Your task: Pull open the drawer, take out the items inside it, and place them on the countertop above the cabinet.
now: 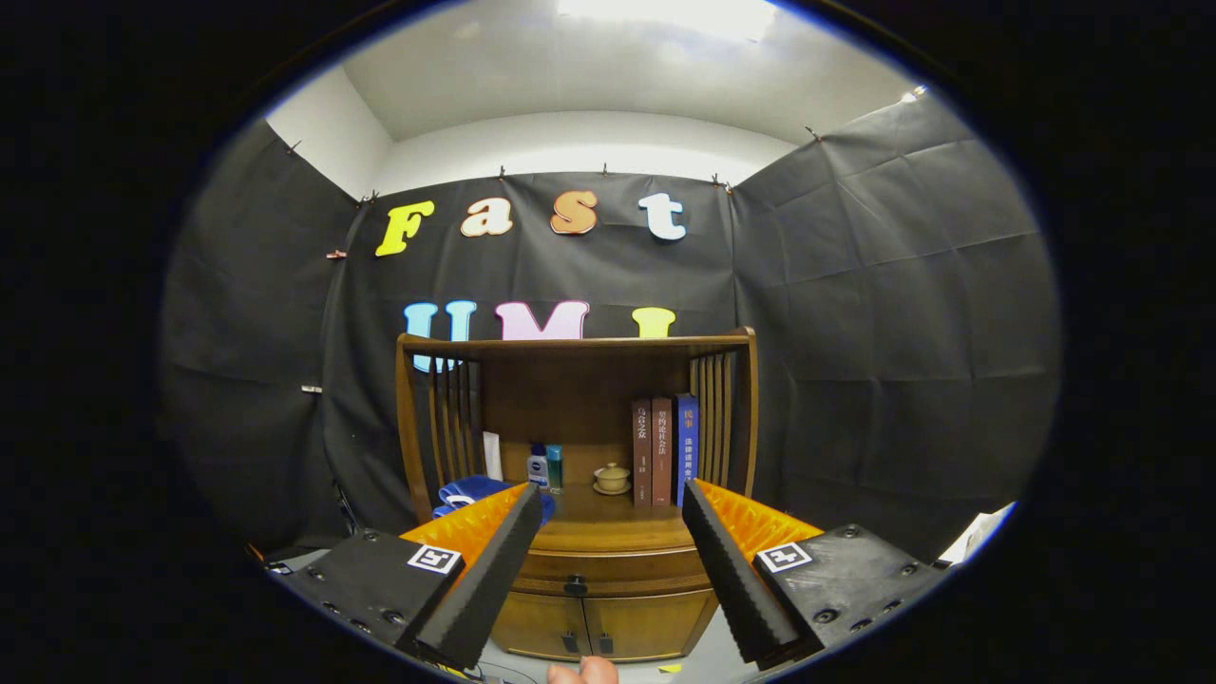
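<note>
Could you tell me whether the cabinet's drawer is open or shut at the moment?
Shut: the drawer front sits flush under the countertop, its knob untouched. The tongs are open, well short of it.

Countertop [608, 528]: 3 books [663, 450], teacup [612, 477], bottles [544, 466].

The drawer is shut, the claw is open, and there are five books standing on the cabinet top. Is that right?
Not quite. The gripper view shows three books standing on the countertop, not five. The rest holds: the drawer is shut, and the claw is open, its fingers spread wide and touching nothing, with the cabinet beyond them.
</note>
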Demonstrator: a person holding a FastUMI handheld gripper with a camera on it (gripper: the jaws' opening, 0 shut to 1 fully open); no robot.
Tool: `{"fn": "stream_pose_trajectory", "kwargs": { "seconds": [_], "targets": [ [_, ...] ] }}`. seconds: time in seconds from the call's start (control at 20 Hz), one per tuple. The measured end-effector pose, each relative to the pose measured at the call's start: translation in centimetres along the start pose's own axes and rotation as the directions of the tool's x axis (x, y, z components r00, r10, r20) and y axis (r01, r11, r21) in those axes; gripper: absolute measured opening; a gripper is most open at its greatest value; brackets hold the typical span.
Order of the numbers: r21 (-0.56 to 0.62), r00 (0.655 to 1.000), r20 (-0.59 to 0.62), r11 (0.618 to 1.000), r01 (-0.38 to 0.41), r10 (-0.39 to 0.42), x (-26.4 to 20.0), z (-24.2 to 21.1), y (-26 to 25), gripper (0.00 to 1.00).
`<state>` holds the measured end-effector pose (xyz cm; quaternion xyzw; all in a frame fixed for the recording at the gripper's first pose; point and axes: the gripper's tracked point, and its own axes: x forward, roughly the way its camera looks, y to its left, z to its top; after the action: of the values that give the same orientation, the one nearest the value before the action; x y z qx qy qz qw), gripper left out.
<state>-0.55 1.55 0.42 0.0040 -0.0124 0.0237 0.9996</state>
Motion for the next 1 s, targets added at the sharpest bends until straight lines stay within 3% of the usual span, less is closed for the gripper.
{"fn": "stream_pose_trajectory", "kwargs": {
  "seconds": [0.45, 0.7, 1.0],
  "targets": [
    [0.014, 1.000, 0.008, 1.000, -0.015, 0.015, 2.1, -2.1, 1.2, 0.97],
    [0.001, 1.000, 0.025, 1.000, 0.011, -0.011, 4.8, -7.8, 1.3, 0.98],
    [-0.002, 0.999, -0.035, 1.000, -0.016, 0.016, 7.7, -17.0, 3.2, 0.98]
  ]
}}
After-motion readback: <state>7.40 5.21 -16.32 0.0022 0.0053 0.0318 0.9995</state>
